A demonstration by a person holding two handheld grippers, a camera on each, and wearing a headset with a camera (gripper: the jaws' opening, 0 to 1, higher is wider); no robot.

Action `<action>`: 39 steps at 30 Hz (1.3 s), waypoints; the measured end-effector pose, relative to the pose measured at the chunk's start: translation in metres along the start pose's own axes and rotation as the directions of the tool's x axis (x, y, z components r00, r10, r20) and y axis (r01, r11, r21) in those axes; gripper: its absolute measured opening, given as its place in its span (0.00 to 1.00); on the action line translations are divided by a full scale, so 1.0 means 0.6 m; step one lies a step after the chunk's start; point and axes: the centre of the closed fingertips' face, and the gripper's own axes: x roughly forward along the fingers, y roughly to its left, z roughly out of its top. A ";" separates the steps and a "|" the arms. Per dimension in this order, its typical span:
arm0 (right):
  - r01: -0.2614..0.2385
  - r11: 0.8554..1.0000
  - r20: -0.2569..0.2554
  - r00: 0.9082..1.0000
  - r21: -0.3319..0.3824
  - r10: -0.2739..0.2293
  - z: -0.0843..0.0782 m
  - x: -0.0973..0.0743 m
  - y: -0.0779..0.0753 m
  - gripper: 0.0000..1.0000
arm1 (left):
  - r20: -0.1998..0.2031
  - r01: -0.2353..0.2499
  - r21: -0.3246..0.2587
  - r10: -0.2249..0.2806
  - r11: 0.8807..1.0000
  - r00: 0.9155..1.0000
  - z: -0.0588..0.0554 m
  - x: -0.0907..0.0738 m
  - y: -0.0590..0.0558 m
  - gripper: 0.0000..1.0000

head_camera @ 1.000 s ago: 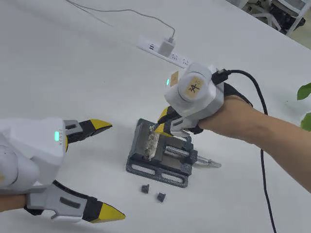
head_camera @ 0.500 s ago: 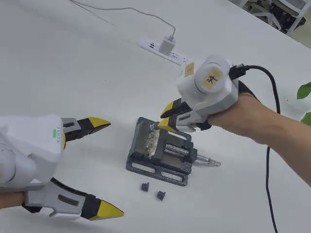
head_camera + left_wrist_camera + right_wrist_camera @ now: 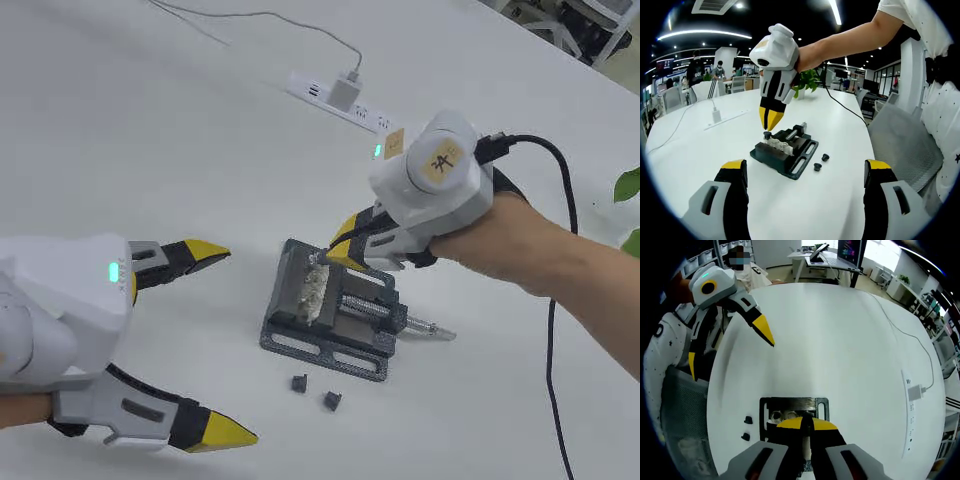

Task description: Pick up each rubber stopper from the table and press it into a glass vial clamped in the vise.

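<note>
As it rose, right gripper [image 3: 337, 251] seemingly cleared the vise [image 3: 318, 350].

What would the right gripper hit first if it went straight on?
Probably the dark stopper atop a vial in the vise, just beyond the right gripper's shut jaws; the gap between them is unclear.

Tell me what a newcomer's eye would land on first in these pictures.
The right gripper, white with yellow-tipped jaws pressed together, points down at the dark grey metal vise in the middle of the white table. The vise clamps clear glass vials. The left gripper hangs wide open to the vise's left in the head view, and two small black rubber stoppers lie loose just in front of the vise.
</note>
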 end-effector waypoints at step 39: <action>-0.030 1.000 -0.088 0.996 -0.002 0.029 -0.001 0.018 -0.001 0.00 | 0.014 -0.003 -0.005 0.003 1.000 1.000 0.003 0.000 0.006 0.96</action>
